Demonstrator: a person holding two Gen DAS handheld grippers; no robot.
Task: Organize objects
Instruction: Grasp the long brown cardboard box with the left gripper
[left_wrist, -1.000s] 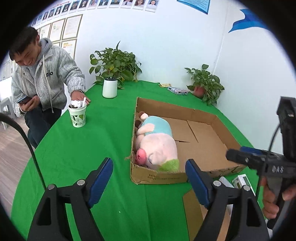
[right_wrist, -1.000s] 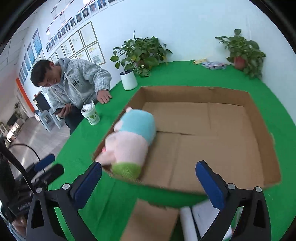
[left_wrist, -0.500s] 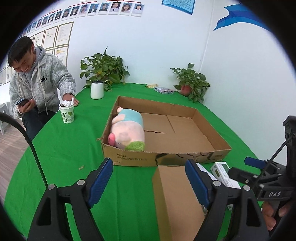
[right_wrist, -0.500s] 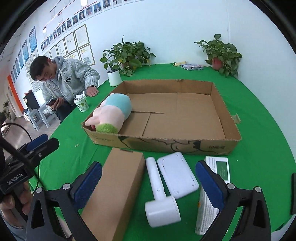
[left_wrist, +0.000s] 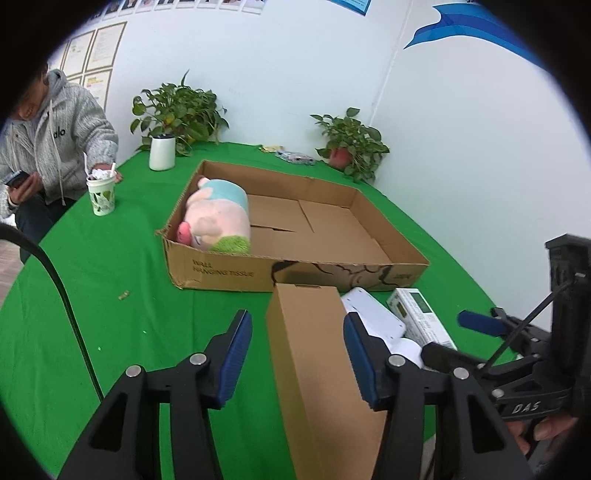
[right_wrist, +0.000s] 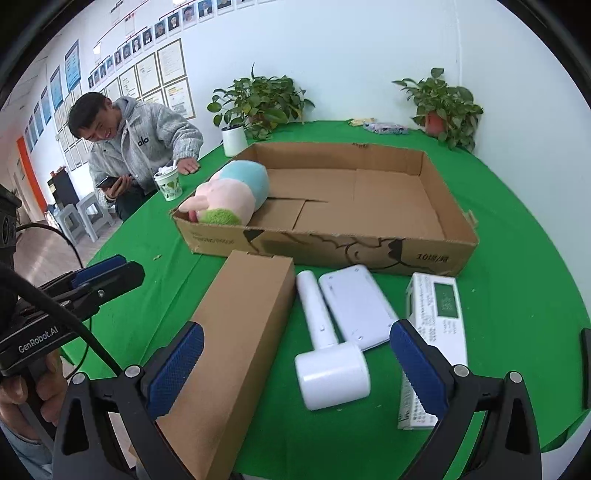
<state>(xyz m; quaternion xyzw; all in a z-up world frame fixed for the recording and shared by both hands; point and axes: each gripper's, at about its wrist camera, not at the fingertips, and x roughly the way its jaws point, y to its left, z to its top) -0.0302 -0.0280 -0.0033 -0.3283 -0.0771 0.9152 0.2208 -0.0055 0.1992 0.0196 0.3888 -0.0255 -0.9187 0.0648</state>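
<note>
A long brown carton (left_wrist: 317, 362) lies on the green cloth in front of the open cardboard tray (left_wrist: 221, 269). My left gripper (left_wrist: 297, 358) straddles the carton's near end; its jaws are closing, with a gap still showing at the left pad. In the tray's left corner lies a plush pig (right_wrist: 232, 192). My right gripper (right_wrist: 295, 369) stands wide open above a white hammer-shaped device (right_wrist: 325, 350), holding nothing. Beside that are a flat white device (right_wrist: 354, 306) and a white-and-green box (right_wrist: 436, 325).
A person in a grey hoodie (right_wrist: 144, 147) sits at the table's left edge with a phone. A paper cup (left_wrist: 101, 195) stands near that person. Two potted plants (left_wrist: 162, 155) (left_wrist: 347, 147) and small packets stand by the back wall.
Both grippers have drawn back from the tray to the items in front of it. The left jaws have narrowed around the brown carton.
</note>
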